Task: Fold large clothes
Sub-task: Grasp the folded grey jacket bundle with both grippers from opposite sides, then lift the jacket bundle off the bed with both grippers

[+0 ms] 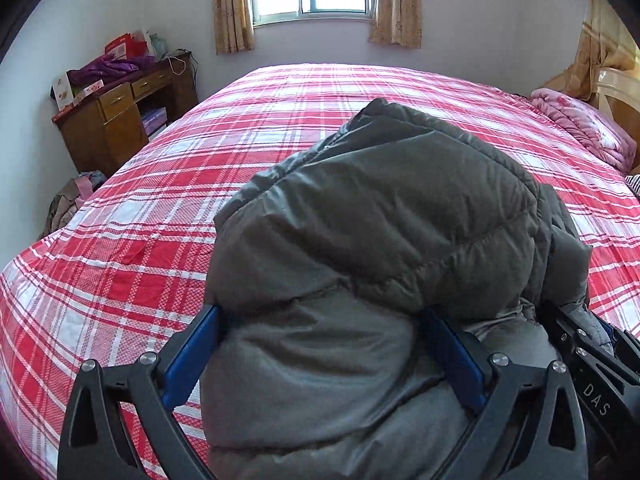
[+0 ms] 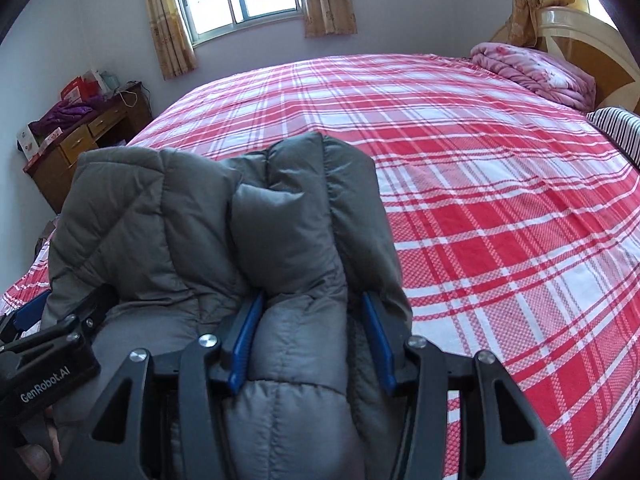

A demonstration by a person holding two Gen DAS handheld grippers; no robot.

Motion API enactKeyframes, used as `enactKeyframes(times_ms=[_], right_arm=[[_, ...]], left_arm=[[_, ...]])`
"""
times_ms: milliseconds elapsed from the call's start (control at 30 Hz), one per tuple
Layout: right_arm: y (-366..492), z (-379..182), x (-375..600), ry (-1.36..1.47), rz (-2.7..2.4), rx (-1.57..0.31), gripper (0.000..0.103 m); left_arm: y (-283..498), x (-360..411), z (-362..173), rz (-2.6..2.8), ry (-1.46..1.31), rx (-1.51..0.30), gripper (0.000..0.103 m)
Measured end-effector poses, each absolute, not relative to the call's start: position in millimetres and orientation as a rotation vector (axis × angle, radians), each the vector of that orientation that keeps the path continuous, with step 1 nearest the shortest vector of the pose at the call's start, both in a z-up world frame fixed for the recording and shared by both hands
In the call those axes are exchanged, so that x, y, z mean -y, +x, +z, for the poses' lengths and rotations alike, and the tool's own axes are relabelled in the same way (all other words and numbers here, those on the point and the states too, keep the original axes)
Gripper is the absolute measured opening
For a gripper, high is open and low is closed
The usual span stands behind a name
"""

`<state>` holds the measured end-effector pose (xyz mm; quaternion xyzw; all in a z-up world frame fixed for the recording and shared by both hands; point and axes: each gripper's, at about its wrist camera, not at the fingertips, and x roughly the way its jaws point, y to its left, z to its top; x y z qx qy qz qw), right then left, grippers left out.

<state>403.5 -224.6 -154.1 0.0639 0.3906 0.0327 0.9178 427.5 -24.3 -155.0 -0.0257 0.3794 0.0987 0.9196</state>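
A grey quilted puffer jacket [image 1: 380, 240] lies bunched on the red-and-white plaid bed [image 1: 160, 220], close in front of both grippers. My left gripper [image 1: 320, 316] stands wide open around a thick fold of the jacket. The blue fingers [image 1: 192, 356] flank the padding, and their inner faces partly show. My right gripper [image 2: 312, 296] is shut on a narrower roll of the jacket [image 2: 288, 220], which bulges above the blue pads [image 2: 246, 336]. Each gripper sits beside the other: the right one [image 1: 592, 364] shows at the left view's edge, the left one [image 2: 52, 340] at the right view's edge.
A wooden desk [image 1: 120, 120] piled with boxes and purple cloth stands by the far left wall. Folded pink bedding [image 2: 536, 72] and a striped pillow [image 2: 620, 128] lie by the headboard at right. Clothes [image 1: 68, 204] lie heaped on the floor left of the bed. Wide plaid sheet [image 2: 500, 220] stretches ahead.
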Motion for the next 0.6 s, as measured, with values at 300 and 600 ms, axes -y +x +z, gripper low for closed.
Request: enactKeyframes(times_ms=[300,600], right_arm=[[405,-162,223,0.125,0.064,-0.803,0.051],[406,-168,220,0.116,0.061,-0.806,0.053]], left_arm=[[430,20,-164,0.191,-0.089,-0.781,0.102],[430,19,-167,0.195,-0.097,-0.78,0.102]])
